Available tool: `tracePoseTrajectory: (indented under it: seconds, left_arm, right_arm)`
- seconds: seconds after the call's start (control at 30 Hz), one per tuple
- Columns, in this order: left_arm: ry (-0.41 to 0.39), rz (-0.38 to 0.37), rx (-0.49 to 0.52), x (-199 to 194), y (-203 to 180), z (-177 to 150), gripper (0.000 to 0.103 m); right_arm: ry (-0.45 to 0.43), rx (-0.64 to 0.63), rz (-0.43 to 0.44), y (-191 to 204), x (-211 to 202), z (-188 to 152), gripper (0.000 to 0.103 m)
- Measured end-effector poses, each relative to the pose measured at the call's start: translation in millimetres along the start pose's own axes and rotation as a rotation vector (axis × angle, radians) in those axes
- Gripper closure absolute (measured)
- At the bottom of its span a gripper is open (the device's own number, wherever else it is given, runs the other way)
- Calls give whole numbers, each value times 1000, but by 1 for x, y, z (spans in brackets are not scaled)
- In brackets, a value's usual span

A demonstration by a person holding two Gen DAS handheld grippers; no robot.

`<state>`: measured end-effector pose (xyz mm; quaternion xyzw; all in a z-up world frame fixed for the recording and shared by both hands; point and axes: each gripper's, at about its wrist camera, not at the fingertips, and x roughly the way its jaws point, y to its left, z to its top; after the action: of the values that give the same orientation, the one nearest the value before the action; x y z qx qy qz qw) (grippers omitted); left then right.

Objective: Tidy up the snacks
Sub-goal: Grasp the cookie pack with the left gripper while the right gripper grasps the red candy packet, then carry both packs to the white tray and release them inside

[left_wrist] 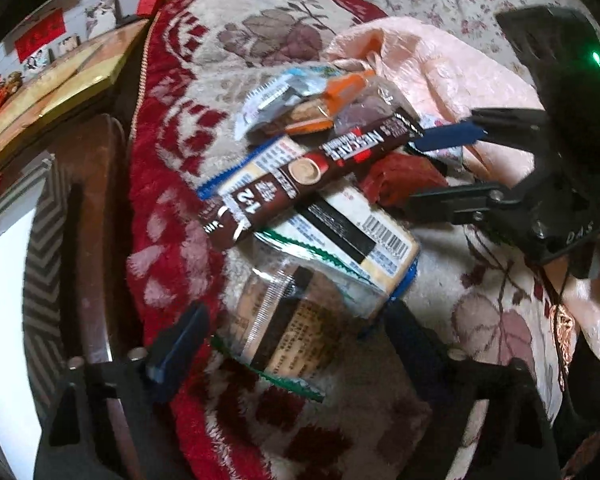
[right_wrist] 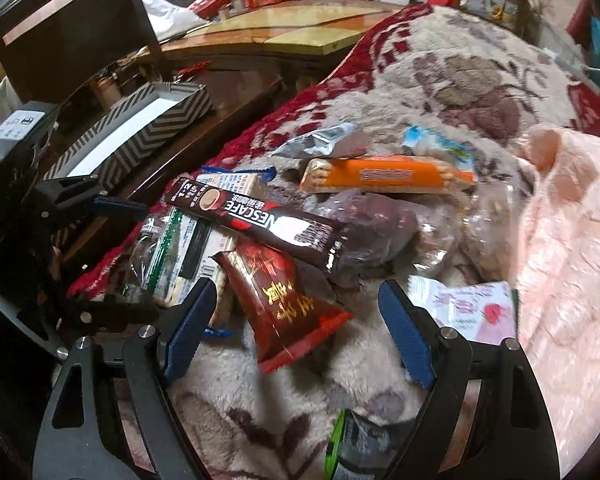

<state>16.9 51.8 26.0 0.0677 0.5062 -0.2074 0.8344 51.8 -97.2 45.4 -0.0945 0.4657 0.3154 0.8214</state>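
Step in hand, as I judge it: picking from the loose pile, nothing lifted yet. Take the Nescafé stick (right_wrist: 256, 224) as your landmark; it lies diagonally across the top of the heap on the floral blanket (right_wrist: 440, 76).

Your right gripper (right_wrist: 296, 322) stands spread wide and holds nothing. The red packet (right_wrist: 276, 300) with gold characters lies between its blue pads (right_wrist: 188, 324), its near corner pointing toward you, its far end tucked just under the Nescafé stick. Your left gripper (left_wrist: 292, 344) is likewise spread and empty, straddling the clear-wrapped biscuit pack (left_wrist: 284, 320) that lies nearer you than the stick.

Next move, by my reading: close on one packet and carry it to the chevron-patterned box (right_wrist: 140, 136), which sits beyond the stick, off the blanket's red edge. The red packet is slick film and partly pinned, so draw it out low or the stick will slide.

Count, as far as visible:
- Nescafé stick: one.
- Red packet: one.
- Orange wafer bar (right_wrist: 384, 178): one, beyond the stick.
- Cream cracker pack with barcode (left_wrist: 364, 224): one, under the stick.
- Clear biscuit pack: one.
- Silver sachet (right_wrist: 320, 140): one, past the orange bar.
- Pink-and-white packet (right_wrist: 468, 304): one, right of the red packet.
- Green-edged wrapper (right_wrist: 356, 440): one, nearest you.
- Several more clear wrappers lie past the stick; too blurred to count.
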Motion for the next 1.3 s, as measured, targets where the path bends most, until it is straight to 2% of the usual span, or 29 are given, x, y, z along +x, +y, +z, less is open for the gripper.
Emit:
tracePoseTrajectory:
  seconds: [0.07,0.13,0.17,0.23,0.33,0.47,0.8,1.07,1.3]
  left_arm:
    - [6,-31,-6,1,0,0,23]
    - [7,-44,-11,1,0,-1,28]
    - [7,-55,-14,0,0,-1,31]
    - [5,-78,-21,-1,-1,-1,46]
    - [11,-73,-18,-3,-7,-6,51]
    - [-1,-39,-56,-8,-8,-12,52]
    - [-76,-20,-185,-44,-12,-26,52]
    - [-126,38,-219,-67,-21,-28,52]
    - [-177,117,-251,-87,-15,-25,52]
  right_arm:
    - [17,0,27,0,6,2,23]
    - [41,-3,61,1,12,4,43]
    - [42,-8,62,3,13,5,44]
    - [33,-14,55,5,11,6,63]
    - [49,6,45,4,11,3,67]
    - [48,31,38,4,1,-9,69]
    - [-21,161,45,7,-29,-47,69]
    - [-71,175,56,25,-49,-53,69]
    - [-103,120,85,48,-64,-38,69]
